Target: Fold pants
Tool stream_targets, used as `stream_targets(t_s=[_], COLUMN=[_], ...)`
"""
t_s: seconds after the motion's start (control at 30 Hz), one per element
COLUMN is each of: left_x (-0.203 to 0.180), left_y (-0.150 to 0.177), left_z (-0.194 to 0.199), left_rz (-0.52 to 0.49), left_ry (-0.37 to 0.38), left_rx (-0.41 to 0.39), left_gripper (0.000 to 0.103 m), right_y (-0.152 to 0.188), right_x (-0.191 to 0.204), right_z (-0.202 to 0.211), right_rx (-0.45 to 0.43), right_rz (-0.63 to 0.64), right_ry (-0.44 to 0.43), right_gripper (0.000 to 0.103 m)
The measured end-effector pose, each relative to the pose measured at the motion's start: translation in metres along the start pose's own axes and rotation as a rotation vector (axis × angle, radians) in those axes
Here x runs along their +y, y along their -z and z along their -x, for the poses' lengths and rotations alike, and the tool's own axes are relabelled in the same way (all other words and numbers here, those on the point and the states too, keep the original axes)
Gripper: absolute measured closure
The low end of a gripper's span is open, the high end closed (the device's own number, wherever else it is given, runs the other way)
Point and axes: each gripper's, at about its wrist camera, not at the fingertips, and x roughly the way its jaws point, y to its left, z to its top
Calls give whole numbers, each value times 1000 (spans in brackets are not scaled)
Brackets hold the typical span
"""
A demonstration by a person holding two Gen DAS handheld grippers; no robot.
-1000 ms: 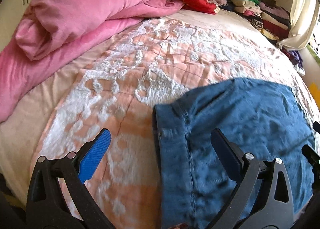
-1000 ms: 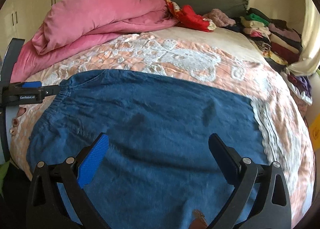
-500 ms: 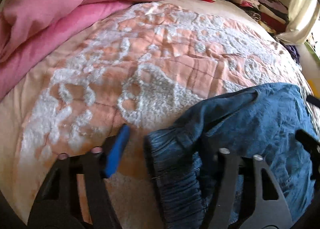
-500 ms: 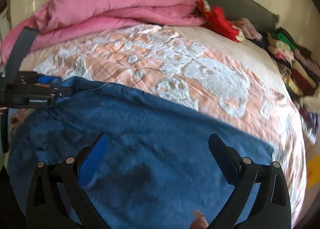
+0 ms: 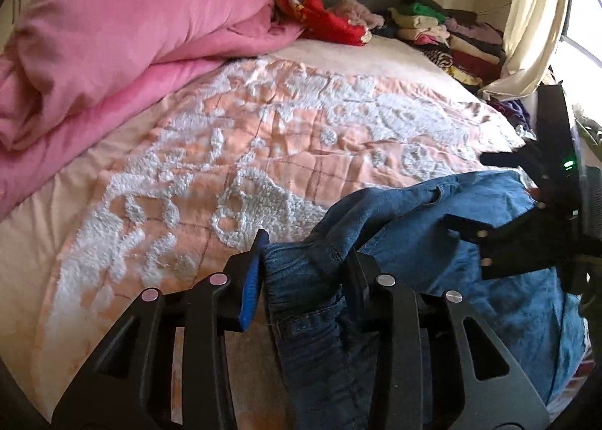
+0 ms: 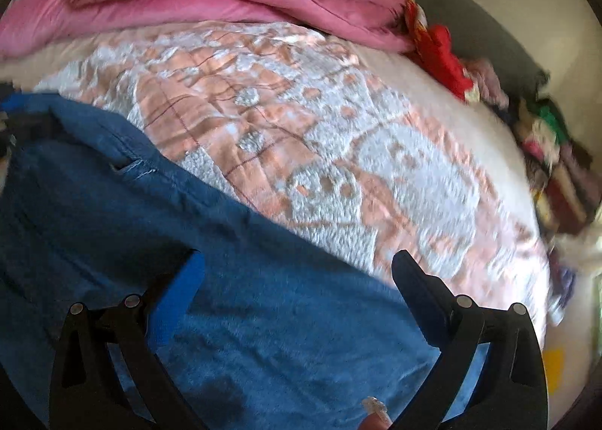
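Blue denim pants (image 5: 508, 298) lie on the near side of the bed. My left gripper (image 5: 304, 272) has their waistband corner bunched between its jaws, which are closing. The blue pad (image 5: 250, 279) presses on the denim, and the fabric rises in a fold from there. In the right wrist view the pants (image 6: 263, 336) spread under my right gripper (image 6: 299, 257). It hangs open just above the cloth, with nothing pinched between its fingers. Its black frame (image 5: 549, 151) shows at the right edge of the left wrist view. A fingertip of the person (image 6: 372, 418) peeks in at the bottom.
The bed has a peach and white tufted cover (image 5: 282, 136). A pink duvet (image 5: 113, 27) is heaped at the far left. A red garment (image 5: 331, 22) and stacks of folded clothes (image 5: 444, 35) line the headboard side. A cream curtain (image 5: 534, 16) hangs at the right.
My left gripper went from wide open beside the waistband to narrowed around it, and the denim bunched up. My right gripper slid across the pants and rolled, still open.
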Motion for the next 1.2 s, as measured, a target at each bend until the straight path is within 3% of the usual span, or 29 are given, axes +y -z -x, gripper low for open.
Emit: stream_targets(t_s=[0.03, 0.13, 0.23, 0.4, 0.7, 0.97, 1.2], left_x=[0, -4, -5, -3, -22, -32, -34], left_y=[0, 2, 5, 9, 33, 76, 109], left_z=[1, 7, 12, 28, 72, 105, 100], left_rz=[-7, -28, -44, -48, -152, -207, -221], left_ry=[-4, -9, -25, -19, -9, 10, 2], left_rx=[-5, -16, -25, -50, -101, -57, 51], left_gripper=[75, 75, 75, 75, 74, 74, 74], right_y=[-2, -4, 0, 11, 63, 130, 171], right_x=[3, 10, 12, 6, 17, 70, 115], right_z=[-2, -7, 4, 48, 151, 200, 194], right_rx=[3, 40, 22, -84, -238, -220, -127], right_rz=[31, 67, 71, 12, -91, -53, -99], right_ry=[21, -18, -48, -77, -165, -339, -442], right_gripper=[8, 59, 89, 93, 95, 97, 97])
